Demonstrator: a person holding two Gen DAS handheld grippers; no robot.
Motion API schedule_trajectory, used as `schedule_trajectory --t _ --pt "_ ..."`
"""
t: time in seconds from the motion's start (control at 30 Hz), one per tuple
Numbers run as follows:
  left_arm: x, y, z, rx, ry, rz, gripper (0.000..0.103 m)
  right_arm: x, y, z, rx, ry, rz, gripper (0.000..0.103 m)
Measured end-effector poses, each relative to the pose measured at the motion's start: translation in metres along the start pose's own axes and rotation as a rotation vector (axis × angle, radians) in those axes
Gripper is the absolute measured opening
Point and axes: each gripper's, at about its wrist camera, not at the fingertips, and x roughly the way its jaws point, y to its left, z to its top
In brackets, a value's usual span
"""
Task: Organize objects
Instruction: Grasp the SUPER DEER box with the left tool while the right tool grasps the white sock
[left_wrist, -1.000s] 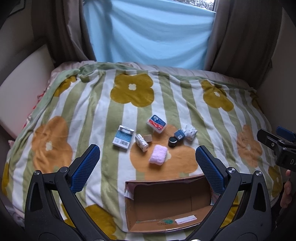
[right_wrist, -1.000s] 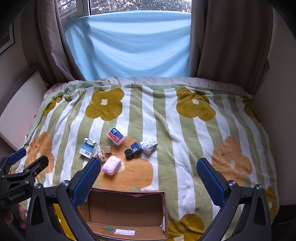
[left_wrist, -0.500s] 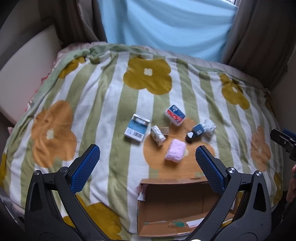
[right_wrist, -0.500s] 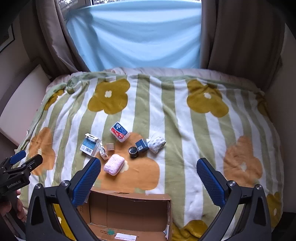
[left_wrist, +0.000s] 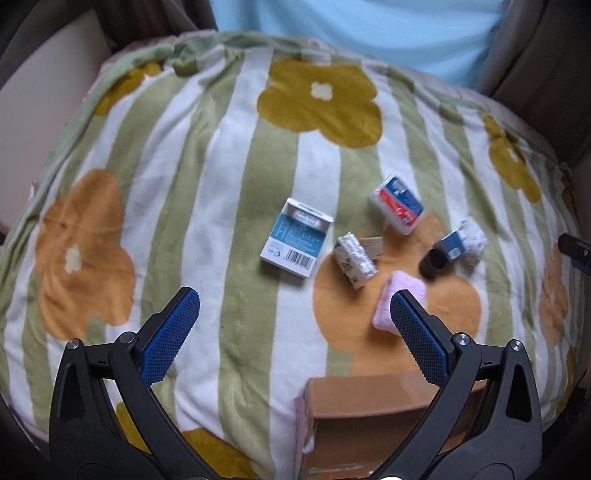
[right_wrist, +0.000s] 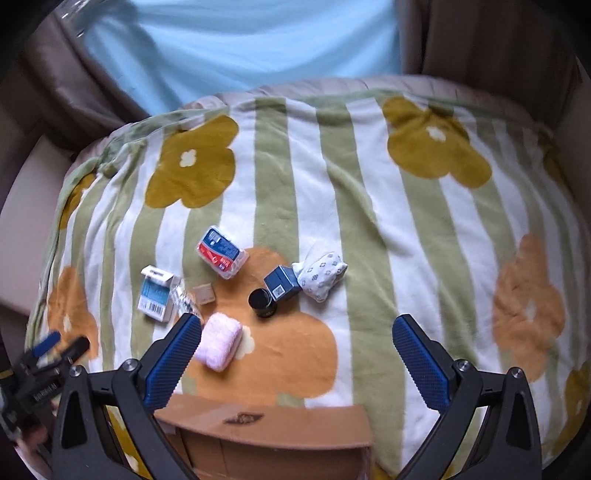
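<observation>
Small items lie clustered on a striped flower blanket (left_wrist: 207, 206): a blue-white box (left_wrist: 296, 242), a red-blue packet (left_wrist: 398, 208), a patterned white packet (left_wrist: 354, 259), a pink cloth (left_wrist: 399, 295), a black jar (right_wrist: 262, 302), a small blue box (right_wrist: 282, 283) and a patterned pouch (right_wrist: 320, 274). An open cardboard box (left_wrist: 365, 410) sits at the near edge. My left gripper (left_wrist: 291, 328) is open and empty, above the blanket short of the items. My right gripper (right_wrist: 295, 350) is open and empty, above the jar and pink cloth (right_wrist: 219, 341).
A light blue sheet (right_wrist: 236, 48) and brown curtains (right_wrist: 480, 40) hang behind the bed. A cream cushion (left_wrist: 33, 110) borders the left side. The left gripper's tip shows in the right wrist view (right_wrist: 40, 362), at the lower left.
Both grippers have moved forward and lower toward the items, which now look larger. The cardboard box has slid toward the bottom of both views. Both stay open.
</observation>
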Motion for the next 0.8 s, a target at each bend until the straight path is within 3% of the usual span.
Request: schedule_trajectory --t 0.23,0.47,0.8 --pt "0.069 -0.002 0.007 0.09 0.063 0.038 0.102 0.057 -0.017 0.018 0.106 0.069 -0.009 0.102" --pt "0.128 -0.002 0.015 0.17 0.07 0.081 0.102 0.111 -0.041 0.033 0.208 0.117 -0.038 0.102" --pt "0.177 -0.01 0.029 0.223 0.089 0.08 0.098 0.161 -0.059 0.04 0.316 0.2 -0.027 0.094"
